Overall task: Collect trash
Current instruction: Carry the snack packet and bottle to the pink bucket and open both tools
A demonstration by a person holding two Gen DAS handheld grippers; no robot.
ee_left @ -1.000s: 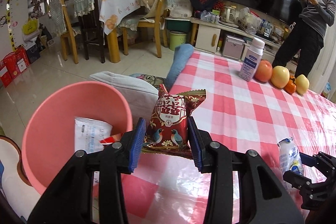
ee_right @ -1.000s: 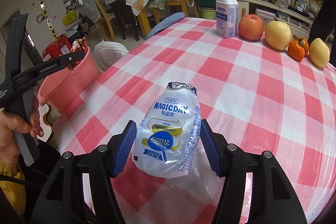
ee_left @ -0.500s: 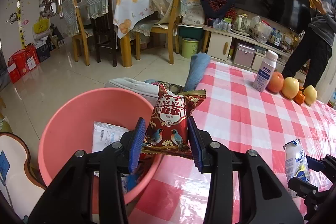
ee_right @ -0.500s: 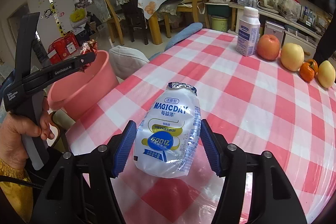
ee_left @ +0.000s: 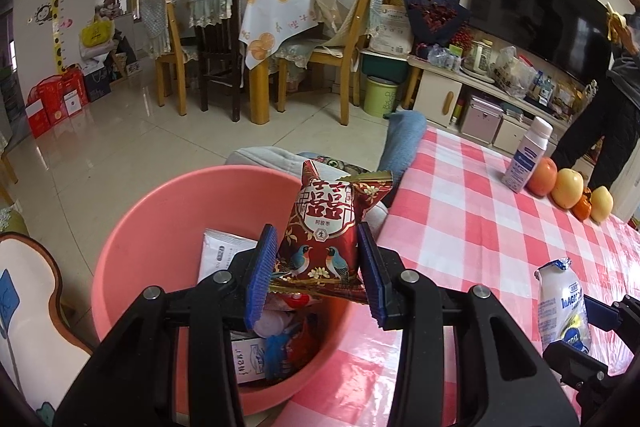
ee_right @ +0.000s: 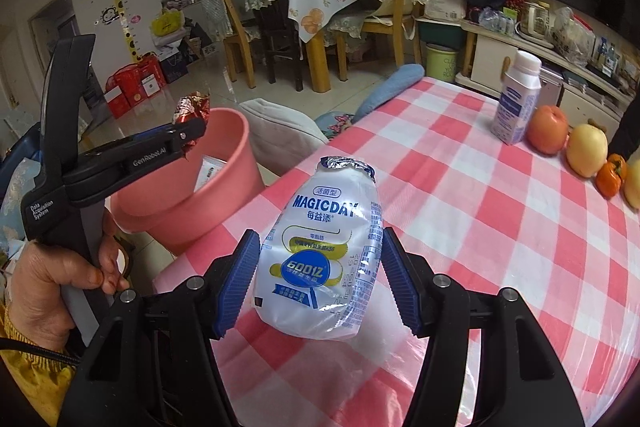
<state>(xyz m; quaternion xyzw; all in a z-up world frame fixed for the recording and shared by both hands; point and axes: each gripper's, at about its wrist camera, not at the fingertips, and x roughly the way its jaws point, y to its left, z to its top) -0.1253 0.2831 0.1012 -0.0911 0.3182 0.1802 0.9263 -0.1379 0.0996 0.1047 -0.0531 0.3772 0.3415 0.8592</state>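
A living room with a tiled floor, wooden dining chairs and a giraffe height chart on the wall lies behind a table (ee_right: 500,227) under a red-and-white checked cloth. Beside the table's edge stands a pink bucket (ee_left: 132,251) holding a white sachet and other wrappers. The left gripper (ee_left: 316,273) pinches a red snack packet (ee_left: 326,227) between its blue pads, over the bucket's rim; the packet bears large white Chinese characters and two blue birds. From the right wrist view this gripper's side reads "GenRobot.AI" and "Data Acquisition System", and the left hand (ee_right: 56,279) grasps its handle. The right gripper (ee_right: 320,275) clamps a crumpled white bottle (ee_right: 324,251) with a foil top above the cloth; its label reads "MAGICDAY" with Chinese text and "6001Z" on a blue circle. Along the table's far side a white-and-blue carton bottle (ee_right: 516,99), its writing too small to read, stands just beside a row of fruit (ee_right: 584,151).
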